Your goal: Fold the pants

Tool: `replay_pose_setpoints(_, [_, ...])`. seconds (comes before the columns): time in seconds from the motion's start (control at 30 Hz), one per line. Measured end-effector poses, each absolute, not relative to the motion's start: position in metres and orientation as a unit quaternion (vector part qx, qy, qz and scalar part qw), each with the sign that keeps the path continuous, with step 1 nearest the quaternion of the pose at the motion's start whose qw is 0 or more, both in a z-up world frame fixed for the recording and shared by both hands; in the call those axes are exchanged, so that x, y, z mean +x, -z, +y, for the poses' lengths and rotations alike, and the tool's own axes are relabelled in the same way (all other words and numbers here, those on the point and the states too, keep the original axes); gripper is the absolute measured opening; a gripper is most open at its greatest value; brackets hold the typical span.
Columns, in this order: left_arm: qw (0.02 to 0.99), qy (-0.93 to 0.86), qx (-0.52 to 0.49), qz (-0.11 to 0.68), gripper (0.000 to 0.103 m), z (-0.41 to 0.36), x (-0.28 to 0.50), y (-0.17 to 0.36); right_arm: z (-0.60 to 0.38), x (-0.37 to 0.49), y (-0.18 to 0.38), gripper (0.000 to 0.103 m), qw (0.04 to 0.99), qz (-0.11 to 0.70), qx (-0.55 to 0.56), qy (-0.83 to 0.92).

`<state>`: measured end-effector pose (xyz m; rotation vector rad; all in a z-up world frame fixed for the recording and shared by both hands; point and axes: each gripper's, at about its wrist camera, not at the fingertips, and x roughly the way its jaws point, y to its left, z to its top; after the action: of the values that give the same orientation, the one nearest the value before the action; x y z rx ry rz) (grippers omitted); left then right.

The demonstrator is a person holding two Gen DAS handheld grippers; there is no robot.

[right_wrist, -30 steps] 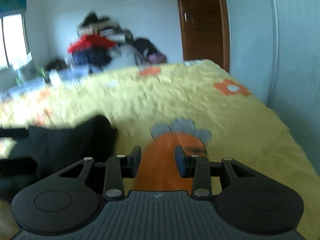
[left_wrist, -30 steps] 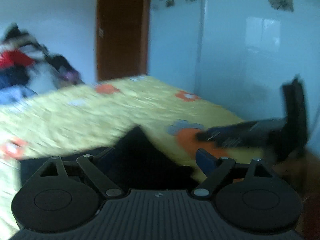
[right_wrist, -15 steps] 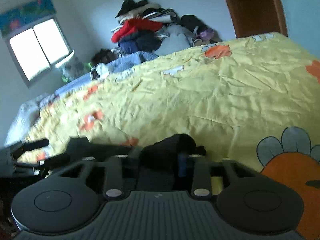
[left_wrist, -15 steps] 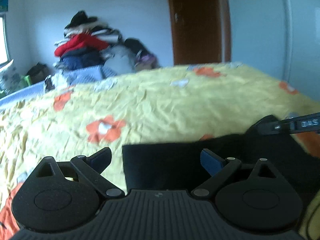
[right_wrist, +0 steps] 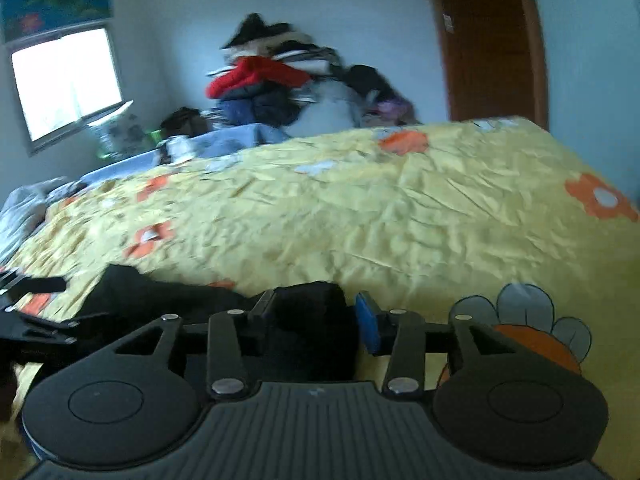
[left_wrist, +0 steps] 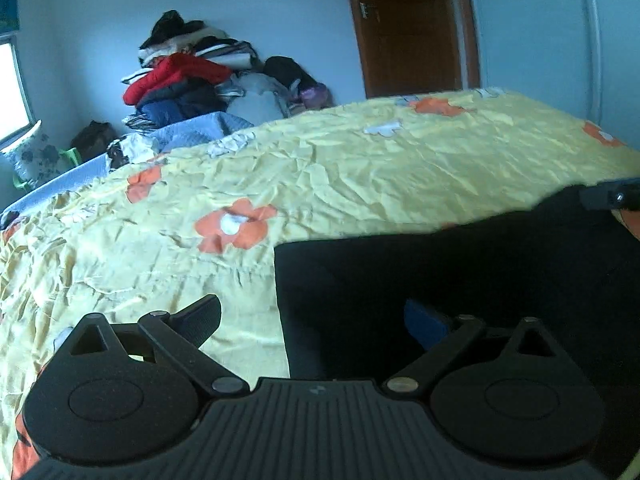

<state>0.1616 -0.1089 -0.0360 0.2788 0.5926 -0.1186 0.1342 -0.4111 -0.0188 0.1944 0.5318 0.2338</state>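
We are looking along two hand-held grippers over a bed covered in a crumpled yellow bedspread with orange flowers. A pair of black fabric pants lies flat on the near part of the bed, its straight left edge squared off against the yellow cloth.

A second ago our left gripper was swinging across the bed and pointed toward the wall; now it faces the far end of the room and sits low over the left edge of the pants. Its jaws stand wide apart and hold nothing: one finger is over bare bedspread, the other over the black cloth.

Our right gripper, which a second ago hovered over an orange and grey printed flower with nothing between its fingers, now has a raised bunch of the pants' right end sitting between them. The jaws are only partly closed; there is a gap beside the blue pad, so we cannot tell whether the cloth is truly pinched.

A tall pile of mixed clothes with a red jacket sits against the far wall, beside a brown wooden door.

We judge that both grippers have moved to opposite ends of the pants, ready for a fold, with the left side not yet gripped.
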Motion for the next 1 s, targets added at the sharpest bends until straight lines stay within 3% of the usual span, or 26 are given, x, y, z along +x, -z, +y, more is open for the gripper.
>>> replay_pose_setpoints(0.13, [0.943, 0.061, 0.163, 0.283, 0.101, -0.113, 0.155, 0.047, -0.405, 0.134, 0.032, 0.064, 0.947, 0.294, 0.063, -0.110])
replay_pose_setpoints(0.47, [0.930, 0.167, 0.036, 0.325, 0.100, -0.059, 0.125, 0.040, -0.452, 0.123, 0.047, 0.066, 0.907, 0.323, 0.214, -0.164])
replay_pose_setpoints(0.67, [0.896, 0.224, -0.099, 0.370, 0.102, -0.024, 0.140, 0.055, -0.455, 0.126, 0.048, 0.068, 0.873, 0.355, 0.223, -0.251])
replay_pose_setpoints(0.83, [0.871, 0.264, -0.119, 0.396, 0.102, -0.023, 0.158, 0.052, -0.480, 0.146, 0.064, 0.068, 0.816, 0.358, 0.316, -0.327])
replay_pose_setpoints(1.0, [0.858, 0.301, -0.133, 0.394, 0.099, -0.038, 0.168, 0.055, -0.463, 0.164, 0.063, 0.069, 0.802, 0.365, 0.316, -0.353])
